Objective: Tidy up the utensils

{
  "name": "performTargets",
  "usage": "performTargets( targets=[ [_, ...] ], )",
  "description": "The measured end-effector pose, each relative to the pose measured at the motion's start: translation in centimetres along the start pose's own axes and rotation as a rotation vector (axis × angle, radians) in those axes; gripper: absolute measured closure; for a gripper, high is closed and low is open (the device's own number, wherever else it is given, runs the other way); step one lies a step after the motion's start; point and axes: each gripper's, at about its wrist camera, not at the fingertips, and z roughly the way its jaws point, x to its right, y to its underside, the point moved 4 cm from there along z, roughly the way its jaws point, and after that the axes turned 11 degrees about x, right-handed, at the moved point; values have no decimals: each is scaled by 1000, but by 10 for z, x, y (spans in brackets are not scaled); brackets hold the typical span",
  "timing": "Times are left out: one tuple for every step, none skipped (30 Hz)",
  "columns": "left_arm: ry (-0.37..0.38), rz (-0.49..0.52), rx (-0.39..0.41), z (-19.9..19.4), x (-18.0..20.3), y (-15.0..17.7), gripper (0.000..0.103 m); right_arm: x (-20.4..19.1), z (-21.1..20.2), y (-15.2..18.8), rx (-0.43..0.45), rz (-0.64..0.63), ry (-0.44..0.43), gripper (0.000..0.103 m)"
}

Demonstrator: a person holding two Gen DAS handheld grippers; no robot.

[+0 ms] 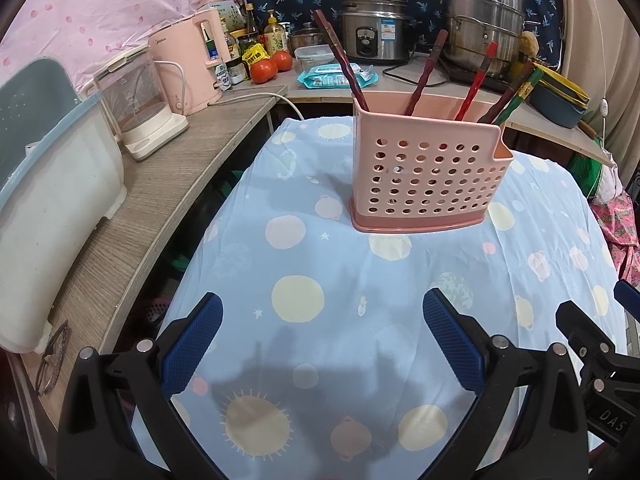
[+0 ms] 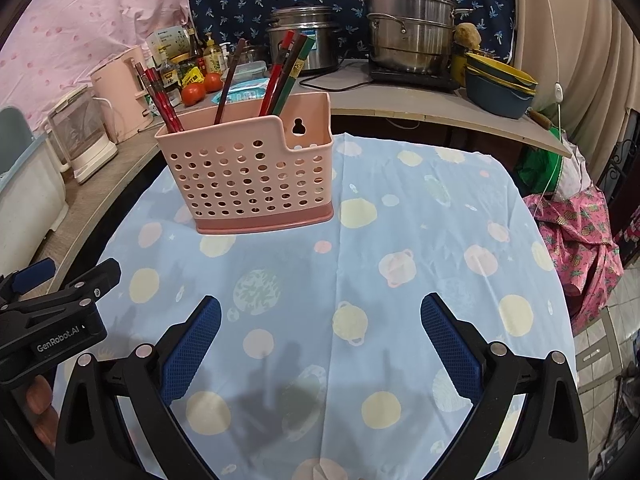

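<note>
A pink perforated utensil holder (image 1: 424, 176) stands upright on the blue patterned tablecloth (image 1: 320, 264); it also shows in the right wrist view (image 2: 250, 176). Several red, brown and green chopsticks (image 1: 476, 80) (image 2: 280, 76) stand inside it. My left gripper (image 1: 322, 308) is open and empty, low over the cloth in front of the holder. My right gripper (image 2: 320, 312) is open and empty, over the cloth to the right of the holder. Each gripper shows at the edge of the other's view: the right (image 1: 592, 344), the left (image 2: 60, 296).
A wooden counter (image 1: 160, 184) runs along the left with a white bin (image 1: 52, 216), a clear kettle (image 1: 136, 104) and a pink kettle (image 1: 188, 64). Behind are tomatoes (image 1: 264, 68), bottles, a rice cooker (image 1: 374, 36), a steel steamer pot (image 2: 412, 36) and stacked bowls (image 2: 500, 84). Glasses (image 1: 52, 360) lie on the counter.
</note>
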Motion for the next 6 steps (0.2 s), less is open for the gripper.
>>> performTargets(
  targets=[
    [-3,-1,1,0,-1,0,7,1,0,0,0,1,1,7],
    [-4,-3,3,0,-1,0,7,1,1,-1,-1,2,2,7],
    [-4,-3,6,0,-2,0,7,1,1,-1,-1,4,3,7],
    [-3,-1,7,0,-2,-1,7,2,1,-1,-1,5,4,7],
    [-2,0,8,0,-2,-1,7,2,1,-2,-1,6,5,7],
    [-1,2,9,0,-2,-1,7,2,0,-1,0,6,6,7]
  ],
)
